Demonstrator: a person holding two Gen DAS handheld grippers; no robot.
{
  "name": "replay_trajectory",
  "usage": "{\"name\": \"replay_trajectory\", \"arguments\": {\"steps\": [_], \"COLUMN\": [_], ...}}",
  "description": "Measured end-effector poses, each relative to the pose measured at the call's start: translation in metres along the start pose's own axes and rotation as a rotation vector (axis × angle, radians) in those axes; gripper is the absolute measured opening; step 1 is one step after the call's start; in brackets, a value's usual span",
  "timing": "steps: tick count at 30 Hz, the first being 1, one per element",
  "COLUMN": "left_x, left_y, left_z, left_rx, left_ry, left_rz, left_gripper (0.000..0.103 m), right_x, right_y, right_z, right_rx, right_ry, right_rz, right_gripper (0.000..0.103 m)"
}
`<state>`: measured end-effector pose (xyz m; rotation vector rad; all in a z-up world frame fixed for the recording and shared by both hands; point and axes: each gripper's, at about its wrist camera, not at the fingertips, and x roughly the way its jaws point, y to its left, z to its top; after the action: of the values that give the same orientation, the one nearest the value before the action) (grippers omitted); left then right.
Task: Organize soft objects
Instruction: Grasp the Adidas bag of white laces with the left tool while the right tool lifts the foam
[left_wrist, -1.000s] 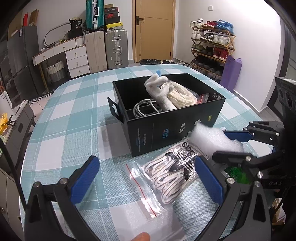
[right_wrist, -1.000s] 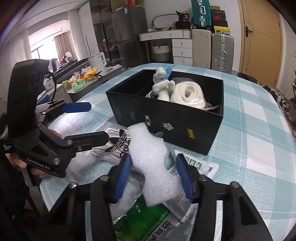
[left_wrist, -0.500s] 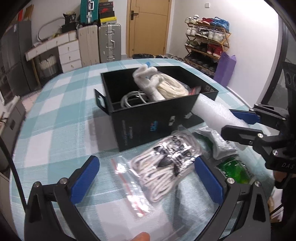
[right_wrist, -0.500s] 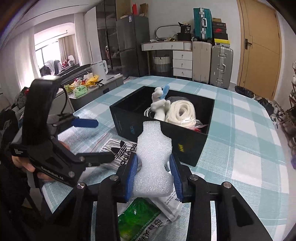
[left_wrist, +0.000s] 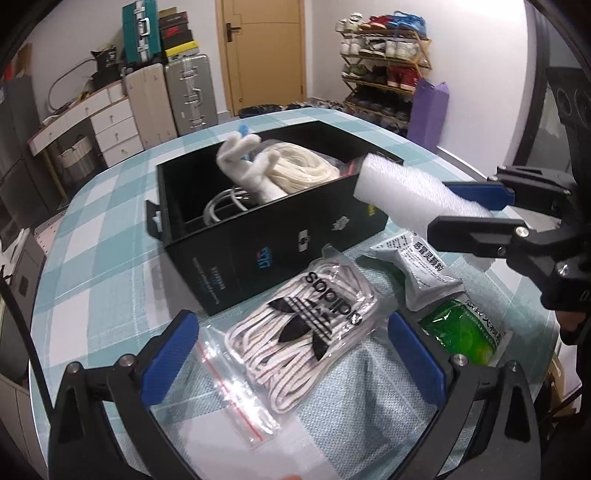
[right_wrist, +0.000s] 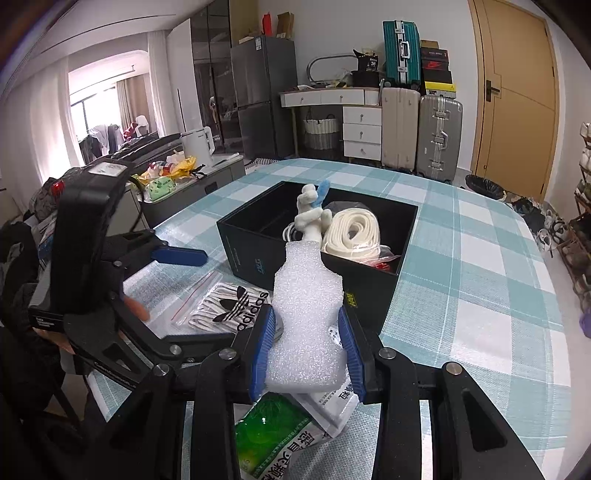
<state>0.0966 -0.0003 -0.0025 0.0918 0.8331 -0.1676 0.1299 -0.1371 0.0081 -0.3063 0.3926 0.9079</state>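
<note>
My right gripper (right_wrist: 307, 350) is shut on a white foam piece (right_wrist: 306, 314) and holds it in the air, its far end near the front corner of the black box (right_wrist: 258, 258). The foam (left_wrist: 402, 199) and right gripper (left_wrist: 476, 210) also show in the left wrist view, by the black box (left_wrist: 280, 243). The box holds a white glove (left_wrist: 243, 162), a coil of white rope (left_wrist: 299, 170) and a cable. My left gripper (left_wrist: 291, 354) is open and empty above a clear bag of white laces (left_wrist: 306, 332) with an adidas logo.
A grey sachet (left_wrist: 424, 269) and a green packet (left_wrist: 461, 328) lie right of the laces. An empty zip bag (left_wrist: 229, 376) lies on the left. The checked table (left_wrist: 99, 236) extends left and behind the box. Suitcases, a shoe rack and drawers stand beyond.
My right gripper has lifted the foam piece off the packets and carried it up toward the box. My left gripper has risen and drawn back a little, still open.
</note>
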Motion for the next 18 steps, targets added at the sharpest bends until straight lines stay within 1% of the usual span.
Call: {"name": "replay_trajectory", "arguments": {"steps": [3,6,9,10,12,13,15,17,18], "left_x": [0.007,0.014,0.022,0.023,0.022,0.021,0.018,0.016,0.015], "left_y": [-0.003,-0.005,-0.005,-0.006,-0.009,-0.010,-0.014,-0.017,-0.018], "left_z": [0.005,0.010,0.012,0.012,0.011,0.010,0.009,0.007,0.006], "left_rx": [0.017,0.034,0.024,0.022,0.030,0.039,0.065,0.083,0.094], "left_ry": [0.023,0.045,0.079,0.085,0.086,0.082,0.081,0.079,0.079], "left_rz": [-0.025,-0.022,-0.041,-0.041,-0.054,-0.055,-0.047,-0.035,-0.031], "left_gripper": [0.103,0.102,0.101,0.097,0.092,0.088,0.081,0.071,0.069], "right_x": [-0.002,-0.002,-0.002,-0.002,-0.003,-0.003,-0.004,-0.005,-0.005], "right_y": [-0.001,-0.002,-0.003,-0.005,-0.008,-0.009,-0.011,-0.011,-0.012], "right_z": [0.000,0.000,0.000,0.000,-0.001,-0.001,-0.001,-0.001,0.000], "right_rx": [0.005,0.008,0.010,0.012,0.019,0.022,0.026,0.028,0.027], "right_ry": [-0.004,-0.002,-0.003,-0.002,0.000,0.000,0.000,-0.001,-0.003], "right_rz": [0.001,-0.001,0.000,-0.001,-0.002,-0.003,-0.004,-0.002,-0.004], "right_gripper": [0.036,0.036,0.036,0.036,0.036,0.036,0.036,0.036,0.036]}}
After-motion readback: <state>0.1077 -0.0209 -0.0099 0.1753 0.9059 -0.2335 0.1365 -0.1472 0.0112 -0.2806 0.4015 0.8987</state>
